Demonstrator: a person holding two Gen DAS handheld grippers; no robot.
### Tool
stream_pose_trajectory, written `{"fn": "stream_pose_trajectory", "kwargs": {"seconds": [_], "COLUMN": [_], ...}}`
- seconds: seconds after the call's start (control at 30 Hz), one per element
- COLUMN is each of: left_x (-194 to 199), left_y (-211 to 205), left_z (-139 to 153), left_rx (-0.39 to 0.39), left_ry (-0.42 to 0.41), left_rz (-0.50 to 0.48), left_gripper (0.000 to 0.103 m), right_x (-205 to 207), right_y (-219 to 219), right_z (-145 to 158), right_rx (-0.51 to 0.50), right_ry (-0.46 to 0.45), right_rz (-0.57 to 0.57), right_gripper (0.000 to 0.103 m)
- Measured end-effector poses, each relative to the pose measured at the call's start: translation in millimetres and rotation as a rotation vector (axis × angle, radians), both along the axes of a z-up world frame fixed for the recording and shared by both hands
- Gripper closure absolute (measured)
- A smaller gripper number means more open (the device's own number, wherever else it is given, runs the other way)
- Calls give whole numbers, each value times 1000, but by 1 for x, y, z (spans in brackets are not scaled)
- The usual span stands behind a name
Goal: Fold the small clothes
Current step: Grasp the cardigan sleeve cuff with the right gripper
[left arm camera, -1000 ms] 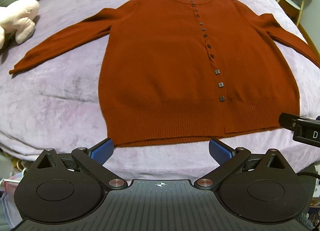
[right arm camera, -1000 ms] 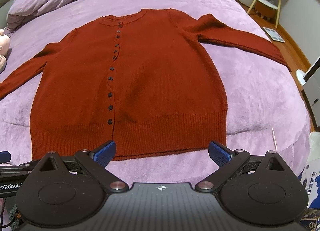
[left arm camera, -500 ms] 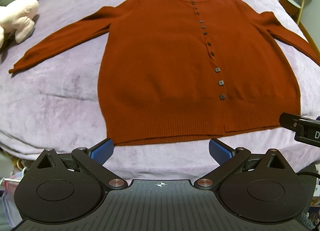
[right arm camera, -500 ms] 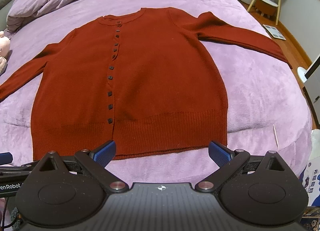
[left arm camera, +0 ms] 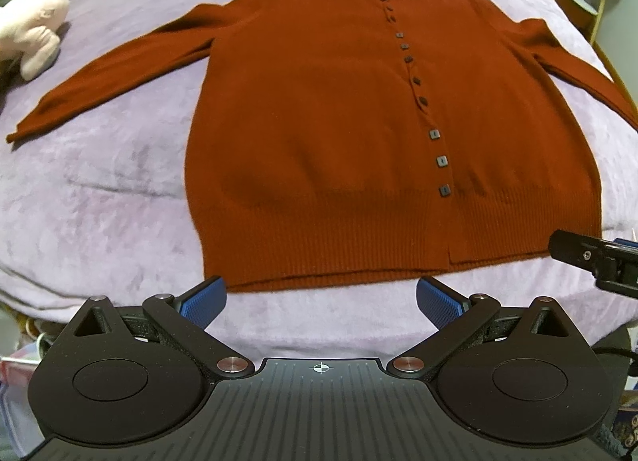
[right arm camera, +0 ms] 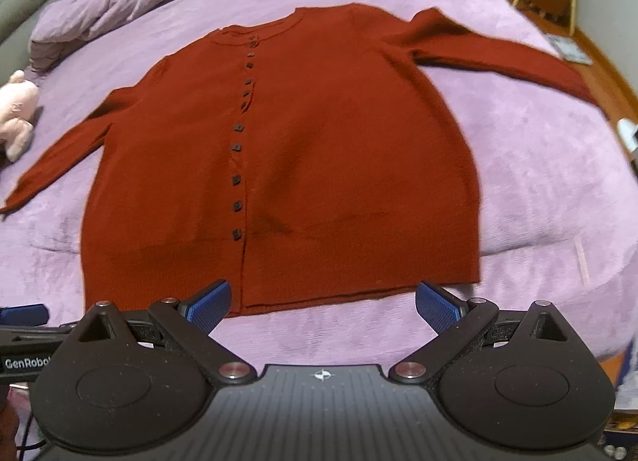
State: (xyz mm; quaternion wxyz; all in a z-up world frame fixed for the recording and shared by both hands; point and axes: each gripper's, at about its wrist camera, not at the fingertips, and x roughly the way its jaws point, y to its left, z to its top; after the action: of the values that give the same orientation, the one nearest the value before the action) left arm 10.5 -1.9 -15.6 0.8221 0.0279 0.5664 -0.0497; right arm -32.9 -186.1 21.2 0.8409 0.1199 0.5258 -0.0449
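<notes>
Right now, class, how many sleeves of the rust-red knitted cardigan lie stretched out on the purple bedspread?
2. One sleeve reaches toward the pink plush toy; the other sleeve stretches out on the opposite side. Nothing covers either.

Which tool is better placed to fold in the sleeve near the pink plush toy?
Probably the left tool: it hangs open at the cardigan hem, on the side of that sleeve and the plush toy.

The cardigan (left arm camera: pixel 359 134) sleeve is cut off at the right edge in the left wrist view (cuff unseen); the plush toy (right arm camera: pixel 16 118) is clipped too, and the right wrist view is blurred.
</notes>
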Motion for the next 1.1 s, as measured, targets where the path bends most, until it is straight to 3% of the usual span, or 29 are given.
{"fn": "stream_pose_trajectory", "kwargs": {"seconds": [0.13, 0.23, 0.3, 0.33, 0.47, 0.57, 0.63, 0.73, 0.8, 0.9, 0.97, 1.03, 1.1], "left_x": [14, 32, 46, 53, 93, 118, 129, 144, 154, 161, 162, 161, 161], "left_y": [6, 9, 11, 12, 16, 5, -3, -12, -14, -15, -14, -12, -9], "left_z": [-1, 0, -1, -3, -22, -36, -47, -60, -69, -79, -82, -84, -86], "left_rx": [-41, -49, -83, -115, -230, -156, -109, -101, -113, -126, -128, -131, -142], "left_ry": [-39, -107, -149, -159, -107, -110, -135, -136, -121, -105, -103, -103, -103], "left_rz": [18, 48, 50, 50, 130, 161, 160, 158, 164, 171, 173, 171, 161], "left_gripper": [0, 0, 0, 0, 0, 0, 0, 0, 0, 0, 0, 0, 0], "right_x": [7, 14, 17, 23, 62, 74, 77, 77, 77, 86, 92, 97, 98], "right_y": [-33, -82, -123, -146, -243, -317, -358, -400, -416, -427, -431, -436, -442], "right_z": [-10, -9, -11, -13, -30, -55, -76, -109, -127, -140, -145, -147, -146], "right_rx": [106, 76, 38, 12, -17, 133, 250, 383, 473, 522, 514, 498, 497], "right_ry": [-108, -325, -505, -553, -481, -470, -449, -432, -464, -509, -511, -508, -500], "right_rz": [-20, -122, -213, -272, -488, -684, -819, -997, -1063, -1122, -1118, -1121, -1128], "right_gripper": [5, 5, 4, 4, 7, 26, 55, 66, 68, 69, 76, 94, 96]}}
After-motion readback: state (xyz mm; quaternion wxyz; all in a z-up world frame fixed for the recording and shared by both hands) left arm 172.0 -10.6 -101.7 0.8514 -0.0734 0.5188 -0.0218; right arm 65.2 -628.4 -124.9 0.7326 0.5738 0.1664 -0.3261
